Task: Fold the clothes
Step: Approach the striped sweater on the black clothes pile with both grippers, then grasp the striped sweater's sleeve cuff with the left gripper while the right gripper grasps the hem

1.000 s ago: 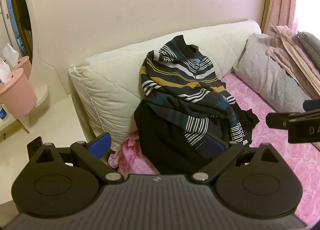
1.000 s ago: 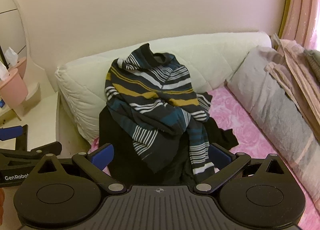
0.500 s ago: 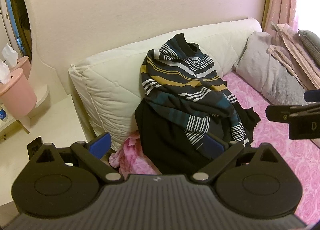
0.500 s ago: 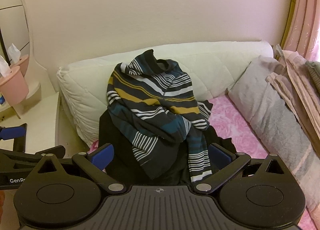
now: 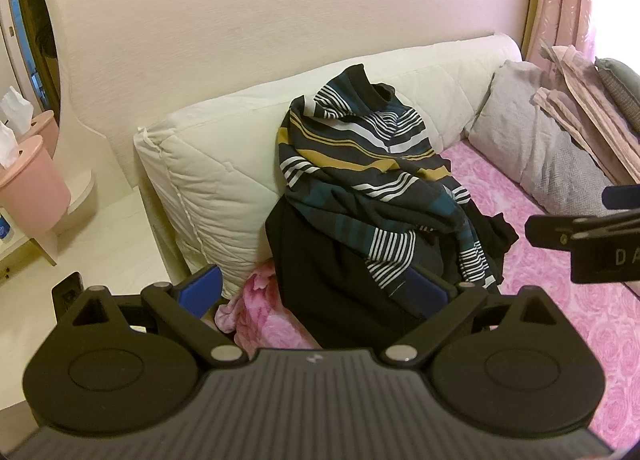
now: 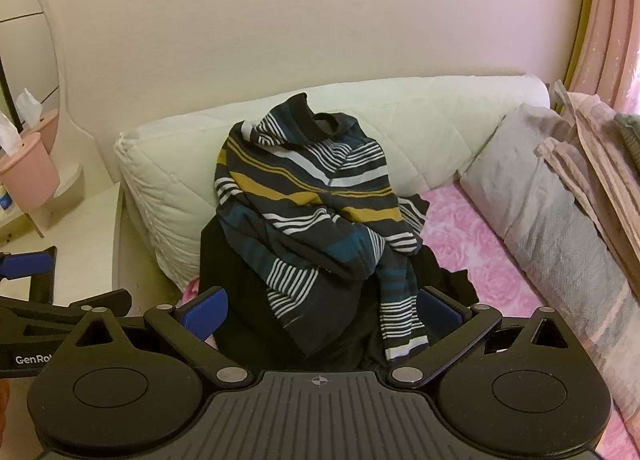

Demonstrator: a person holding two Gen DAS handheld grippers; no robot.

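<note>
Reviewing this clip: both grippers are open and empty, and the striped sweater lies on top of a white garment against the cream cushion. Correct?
One slip: the garment under the striped sweater is black, not white, as the right wrist view shows. Otherwise yes: the left gripper and right gripper are open and empty, and the pile leans on the cream cushion.

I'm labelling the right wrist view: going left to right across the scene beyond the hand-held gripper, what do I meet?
Pink tissue holder → white quilted pillow → striped sweater → grey pillow → pink curtain.
</note>
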